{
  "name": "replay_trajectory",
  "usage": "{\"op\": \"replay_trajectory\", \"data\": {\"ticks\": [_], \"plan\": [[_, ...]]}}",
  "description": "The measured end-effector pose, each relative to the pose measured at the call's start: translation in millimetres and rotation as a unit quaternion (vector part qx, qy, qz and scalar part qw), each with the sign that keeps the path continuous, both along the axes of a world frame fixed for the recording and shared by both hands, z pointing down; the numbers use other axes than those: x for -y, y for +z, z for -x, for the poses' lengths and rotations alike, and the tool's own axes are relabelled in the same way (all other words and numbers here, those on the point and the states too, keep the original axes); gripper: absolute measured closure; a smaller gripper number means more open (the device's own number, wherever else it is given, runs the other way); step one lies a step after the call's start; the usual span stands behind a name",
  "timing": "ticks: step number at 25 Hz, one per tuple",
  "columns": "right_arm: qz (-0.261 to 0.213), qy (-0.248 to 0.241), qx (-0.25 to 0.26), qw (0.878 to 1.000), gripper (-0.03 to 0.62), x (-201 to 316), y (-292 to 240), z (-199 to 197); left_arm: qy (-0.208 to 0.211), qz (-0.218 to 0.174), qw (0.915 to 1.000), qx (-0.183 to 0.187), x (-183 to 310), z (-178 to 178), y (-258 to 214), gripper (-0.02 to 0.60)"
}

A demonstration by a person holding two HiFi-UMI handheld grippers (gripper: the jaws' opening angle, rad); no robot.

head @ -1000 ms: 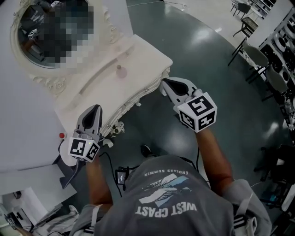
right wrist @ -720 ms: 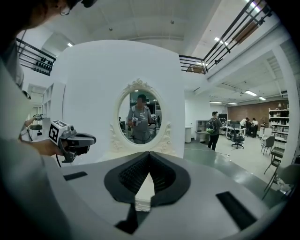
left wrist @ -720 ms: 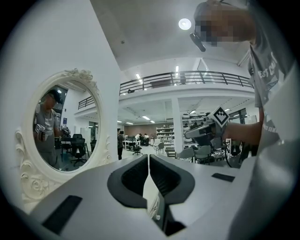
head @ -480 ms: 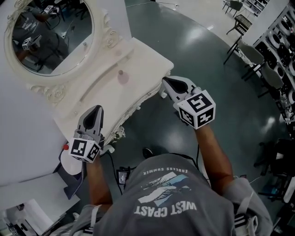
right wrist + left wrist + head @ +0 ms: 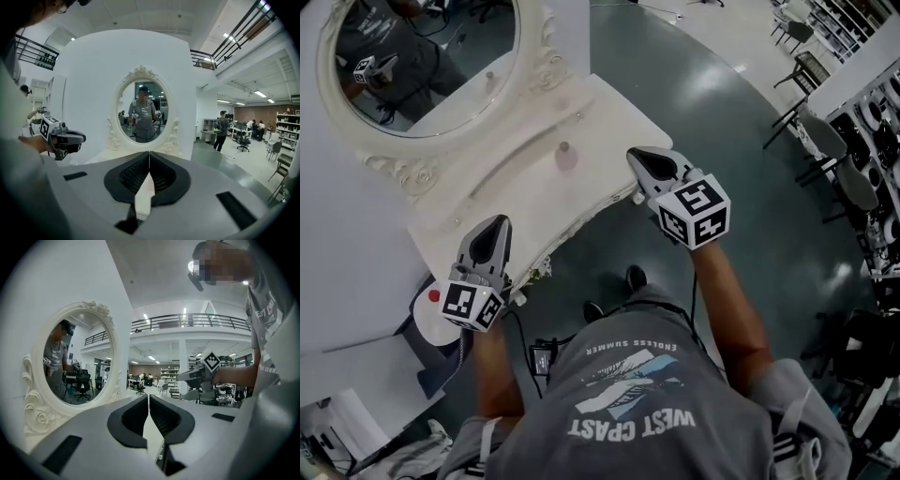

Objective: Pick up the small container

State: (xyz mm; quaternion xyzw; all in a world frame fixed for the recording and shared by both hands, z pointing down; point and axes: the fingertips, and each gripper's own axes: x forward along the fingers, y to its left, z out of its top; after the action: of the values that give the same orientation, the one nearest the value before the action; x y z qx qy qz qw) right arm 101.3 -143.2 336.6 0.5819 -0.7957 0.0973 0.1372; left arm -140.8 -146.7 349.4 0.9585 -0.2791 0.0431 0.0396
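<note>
Two empty jaw pairs pressed together, left gripper [image 5: 492, 223] and right gripper [image 5: 639, 157]; small container [image 5: 566, 156], upper centre, looks light, rigid, tippy: pinch its lower body.

1 small container [image 5: 566, 156] is sitting on 1 white dressing table [image 5: 478, 202], which is carrying 1 oval mirror [image 5: 422, 66]. 2 grippers are hovering at the table's near edge: 1 left gripper [image 5: 494, 223] and 1 right gripper [image 5: 636, 155]. 1 person [image 5: 628, 403] is holding them.
</note>
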Motion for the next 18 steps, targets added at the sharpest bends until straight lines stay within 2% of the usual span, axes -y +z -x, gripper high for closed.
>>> {"op": "replay_trajectory", "data": {"ticks": [6,10,18], "plan": [[0.004,-0.052,0.014,0.999,0.568,53,23,7,-0.054,0.002,0.9983,0.02,22,7,7,0.555],[0.013,-0.097,0.021,0.995,0.566,93,48,15,-0.103,0.008,0.9942,0.031,35,13,10,0.555],[0.039,-0.154,0.026,0.987,0.565,152,102,26,-0.167,0.037,0.9845,0.038,48,20,31,0.555]]}}
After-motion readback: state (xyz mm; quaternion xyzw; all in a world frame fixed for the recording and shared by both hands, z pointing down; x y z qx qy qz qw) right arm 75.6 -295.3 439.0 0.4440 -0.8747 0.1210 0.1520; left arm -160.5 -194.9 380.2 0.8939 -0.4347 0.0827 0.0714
